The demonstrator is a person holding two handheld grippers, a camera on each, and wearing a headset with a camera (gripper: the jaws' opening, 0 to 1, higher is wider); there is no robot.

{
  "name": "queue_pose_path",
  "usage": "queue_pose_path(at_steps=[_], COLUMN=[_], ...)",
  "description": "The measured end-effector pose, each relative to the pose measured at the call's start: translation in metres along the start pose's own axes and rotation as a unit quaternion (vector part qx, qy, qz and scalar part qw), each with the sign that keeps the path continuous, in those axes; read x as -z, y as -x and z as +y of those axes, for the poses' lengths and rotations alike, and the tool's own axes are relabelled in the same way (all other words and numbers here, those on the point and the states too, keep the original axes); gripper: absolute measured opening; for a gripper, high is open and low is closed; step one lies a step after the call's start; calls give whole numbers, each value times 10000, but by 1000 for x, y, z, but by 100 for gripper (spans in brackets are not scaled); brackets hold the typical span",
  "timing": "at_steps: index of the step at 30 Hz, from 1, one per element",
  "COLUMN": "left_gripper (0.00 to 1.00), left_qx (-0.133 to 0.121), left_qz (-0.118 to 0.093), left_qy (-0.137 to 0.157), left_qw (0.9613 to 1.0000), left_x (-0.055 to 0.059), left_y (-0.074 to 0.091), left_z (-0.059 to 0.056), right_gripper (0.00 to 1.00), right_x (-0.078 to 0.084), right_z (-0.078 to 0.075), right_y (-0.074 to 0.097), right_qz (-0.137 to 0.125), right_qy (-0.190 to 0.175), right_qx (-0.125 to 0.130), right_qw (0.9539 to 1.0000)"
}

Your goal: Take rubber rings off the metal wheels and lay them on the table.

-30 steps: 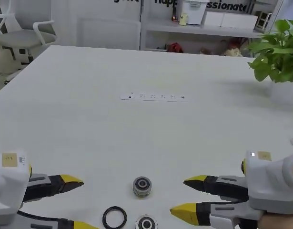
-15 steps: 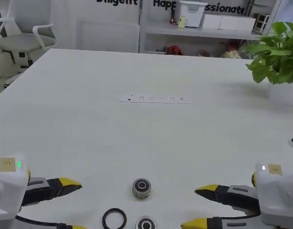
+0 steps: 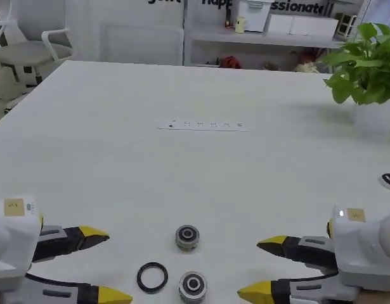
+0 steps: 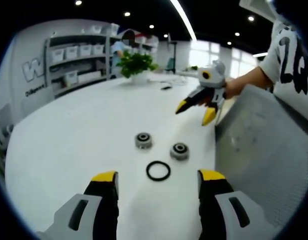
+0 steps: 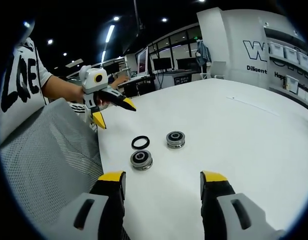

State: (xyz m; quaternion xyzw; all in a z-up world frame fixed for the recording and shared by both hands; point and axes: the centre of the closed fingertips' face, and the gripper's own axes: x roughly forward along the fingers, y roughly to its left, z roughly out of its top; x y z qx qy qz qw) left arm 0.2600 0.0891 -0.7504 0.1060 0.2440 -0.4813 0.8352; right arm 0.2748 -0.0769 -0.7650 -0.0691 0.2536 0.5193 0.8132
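In the head view, one rubber ring (image 3: 139,277) lies flat on the tabletop (image 3: 182,171), so that part of your job looks done. The near wheel (image 3: 193,285) sits just beside the ring, and the far wheel (image 3: 187,237) stands a little beyond it. Your left hand-held gripper (image 3: 109,266) hangs to one side of the ring and your right hand-held gripper (image 3: 258,267) well off to the other. Both have their jaws spread and hold nothing.

In the left gripper view, the ring (image 4: 147,171) lies straight ahead between your own splayed jaws, hole facing up. Being round, it has no long axis to line up with. Both wheels (image 4: 143,140) (image 4: 179,150) rest past the ring, bores pointing up.

In the right gripper view, each wheel (image 5: 176,139) (image 5: 141,159) shows a dark outer band. I judge at least one ring is left to strip, though I cannot tell which wheel is bare. The ring (image 5: 133,143) lies beside them.
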Motion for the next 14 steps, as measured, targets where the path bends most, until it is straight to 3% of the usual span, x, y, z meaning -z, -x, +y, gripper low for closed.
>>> queue_pose_path(at_steps=[14], left_gripper=[65], left_qx=[-65], left_qz=[-14], left_qy=[-32], left_qw=[10000], left_x=[1], left_y=[4], left_z=[-1], right_gripper=[60], right_x=[3], right_z=[4], right_y=[3], right_qz=[74], right_qy=[81], right_qx=[61], right_qw=[9999])
